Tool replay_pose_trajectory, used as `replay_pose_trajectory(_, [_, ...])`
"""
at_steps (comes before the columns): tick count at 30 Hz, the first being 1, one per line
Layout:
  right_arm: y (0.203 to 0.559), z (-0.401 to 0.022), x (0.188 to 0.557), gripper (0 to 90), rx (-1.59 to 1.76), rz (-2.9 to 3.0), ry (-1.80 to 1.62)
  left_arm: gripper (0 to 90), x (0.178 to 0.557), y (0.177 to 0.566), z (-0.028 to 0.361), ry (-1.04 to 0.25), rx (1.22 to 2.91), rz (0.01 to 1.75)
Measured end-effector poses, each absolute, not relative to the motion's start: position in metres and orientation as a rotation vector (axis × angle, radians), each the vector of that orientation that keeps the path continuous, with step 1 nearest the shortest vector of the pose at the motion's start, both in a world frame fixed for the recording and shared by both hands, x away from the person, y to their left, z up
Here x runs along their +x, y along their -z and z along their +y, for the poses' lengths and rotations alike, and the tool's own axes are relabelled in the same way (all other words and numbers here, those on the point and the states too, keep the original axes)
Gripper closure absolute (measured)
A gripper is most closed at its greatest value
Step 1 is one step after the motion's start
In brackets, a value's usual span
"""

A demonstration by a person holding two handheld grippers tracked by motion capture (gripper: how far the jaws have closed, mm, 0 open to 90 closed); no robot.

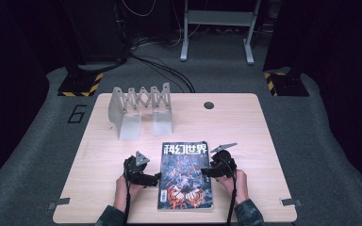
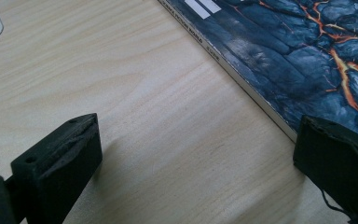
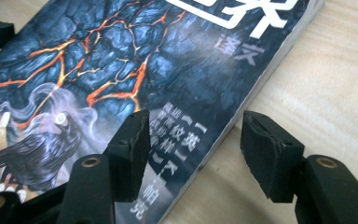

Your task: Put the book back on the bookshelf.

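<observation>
Two open claws flanking magazine [image 1: 185, 175] on table [image 1: 245, 122].

Looked like a lab to me: hazard-striped stand bases [image 1: 79, 86], loose cables [image 1: 160, 66] on grey carpet, one bare wooden table [image 1: 245, 117].

Magazine [image 2: 307, 42] cover cropped by both gripper views' edges; small print unreadable.

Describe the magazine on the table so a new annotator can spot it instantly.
On the light wooden table, look at the near edge, between the two hand-held grippers. The magazine lies flat there: dark cover with orange lava-like cracks and big white title characters, unlike the plain grey folding rack behind it.
</observation>
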State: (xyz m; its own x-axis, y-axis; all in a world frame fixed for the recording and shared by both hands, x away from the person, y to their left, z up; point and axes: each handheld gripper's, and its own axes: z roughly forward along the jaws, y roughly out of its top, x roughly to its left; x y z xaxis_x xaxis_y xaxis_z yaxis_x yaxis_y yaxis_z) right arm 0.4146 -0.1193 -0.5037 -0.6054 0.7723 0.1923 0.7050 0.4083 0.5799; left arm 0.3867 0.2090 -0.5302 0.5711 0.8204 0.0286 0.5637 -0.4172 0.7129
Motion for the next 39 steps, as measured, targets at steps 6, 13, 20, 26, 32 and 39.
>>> replay_pose_trajectory(6, [0.5, -0.113, 0.431, 39.3, 1.362, 2.587, -0.886, 0.9, 0.387, 0.53, 0.209, -0.495, 2.138, 1.101])
replay_pose_trajectory(13, [0.496, -0.111, 0.447, 39.0, 1.44, 2.628, -0.831, 1.2, 0.387, 0.53, 0.21, -0.487, 2.144, 1.095])
replay_pose_trajectory(20, [0.494, -0.105, 0.456, 42.8, 1.425, 2.655, -0.77, 2.8, 0.386, 0.53, 0.209, -0.495, 2.136, 1.084])
replay_pose_trajectory(26, [0.496, -0.114, 0.459, 47.1, 1.461, 2.661, -0.864, 2.9, 0.386, 0.53, 0.209, -0.495, 2.136, 1.084])
replay_pose_trajectory(32, [0.5, -0.127, 0.461, 49.8, 1.519, 2.653, -1.012, 2.9, 0.386, 0.53, 0.209, -0.496, 2.136, 1.083])
replay_pose_trajectory(39, [0.498, -0.136, 0.459, 50.5, 1.573, 2.643, -1.18, 2.9, 0.386, 0.53, 0.209, -0.495, 2.137, 1.082])
